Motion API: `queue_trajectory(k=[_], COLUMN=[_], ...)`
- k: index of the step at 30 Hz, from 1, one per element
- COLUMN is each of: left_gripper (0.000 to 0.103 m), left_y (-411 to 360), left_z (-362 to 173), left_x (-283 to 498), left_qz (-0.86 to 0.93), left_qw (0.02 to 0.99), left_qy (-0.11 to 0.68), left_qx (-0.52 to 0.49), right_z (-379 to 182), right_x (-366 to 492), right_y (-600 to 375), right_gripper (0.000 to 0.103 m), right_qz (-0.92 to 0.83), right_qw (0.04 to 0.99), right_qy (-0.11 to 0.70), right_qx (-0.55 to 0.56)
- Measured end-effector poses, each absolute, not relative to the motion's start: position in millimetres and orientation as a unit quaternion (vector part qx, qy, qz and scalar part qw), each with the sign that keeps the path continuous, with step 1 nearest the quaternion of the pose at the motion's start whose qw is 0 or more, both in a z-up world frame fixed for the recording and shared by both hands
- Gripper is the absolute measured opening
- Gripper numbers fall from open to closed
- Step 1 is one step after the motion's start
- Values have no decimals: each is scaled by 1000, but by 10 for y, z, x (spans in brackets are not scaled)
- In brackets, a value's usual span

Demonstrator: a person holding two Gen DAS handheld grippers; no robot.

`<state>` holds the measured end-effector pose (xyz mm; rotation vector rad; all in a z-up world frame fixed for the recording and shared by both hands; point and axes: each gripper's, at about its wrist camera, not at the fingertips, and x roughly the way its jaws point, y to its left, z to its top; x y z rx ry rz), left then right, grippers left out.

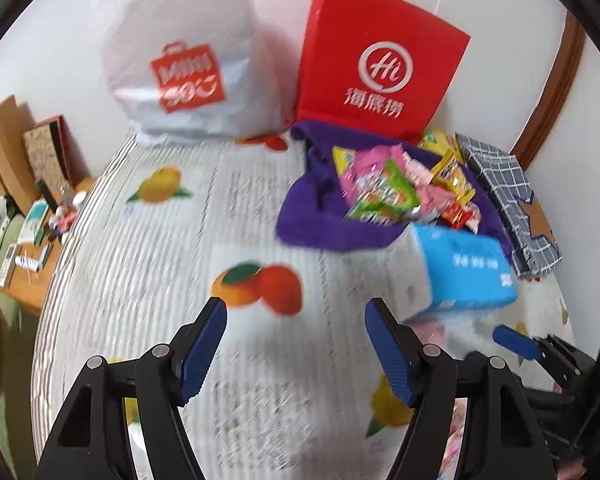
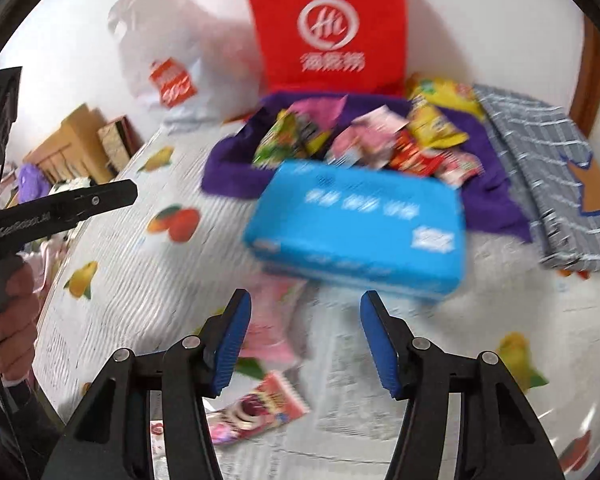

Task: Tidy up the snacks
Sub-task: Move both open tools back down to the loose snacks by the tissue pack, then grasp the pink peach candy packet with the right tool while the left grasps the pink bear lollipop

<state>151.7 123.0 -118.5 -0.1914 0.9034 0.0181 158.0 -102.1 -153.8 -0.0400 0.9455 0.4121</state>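
A purple cloth bin [image 1: 320, 216] [image 2: 228, 168] holds several bright snack packets [image 1: 384, 192] [image 2: 380, 144] at the back of the fruit-print tablecloth. A light blue box [image 1: 460, 276] [image 2: 356, 228] lies in front of it. A pink packet [image 2: 272, 320] and a red-and-pink packet [image 2: 256, 408] lie near my right gripper [image 2: 302, 312], which is open and empty just short of the blue box. My left gripper [image 1: 296, 316] is open and empty over bare cloth, left of the box. The right gripper's tip [image 1: 512, 340] shows in the left wrist view.
A red paper bag [image 1: 380, 60] [image 2: 328, 28] and a white plastic bag [image 1: 180, 60] [image 2: 168, 64] stand against the back wall. A grey checked box [image 1: 508, 196] [image 2: 552, 188] lies right of the bin. A cluttered wooden side table [image 1: 28, 272] stands beyond the left edge.
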Motion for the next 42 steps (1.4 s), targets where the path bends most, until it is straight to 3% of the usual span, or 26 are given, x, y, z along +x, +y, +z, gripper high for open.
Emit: queue_trajectory(k=[11, 14, 17, 28, 37, 42], left_gripper=[70, 70, 70, 70, 69, 22], left_y=[1546, 1534, 1473, 534, -194, -254], left_z=[-1501, -1537, -1560, -1462, -1704, -1858], left_x=[1232, 1207, 1188, 1098, 999, 979], left_qz=[-1, -7, -13, -127, -193, -171], left_qw=[886, 885, 885, 880, 851, 853], left_qy=[449, 450, 453, 455, 489, 492], left_qx=[-114, -116, -111, -45, 15, 41], right_z=[-2042, -2017, -1961, -1388, -1516, -1666], right_x=[1685, 1635, 1605, 1184, 993, 951], right_y=[-505, -459, -495, -1408, -2403, -2496], right_gripper=[57, 40, 39, 39, 39, 39], right_qz=[174, 185, 193, 154, 63, 68], right_qw=[847, 853, 853, 902, 912, 908], right_qy=[496, 479, 476, 400, 405, 414], right_qx=[-85, -97, -95, -42, 10, 19])
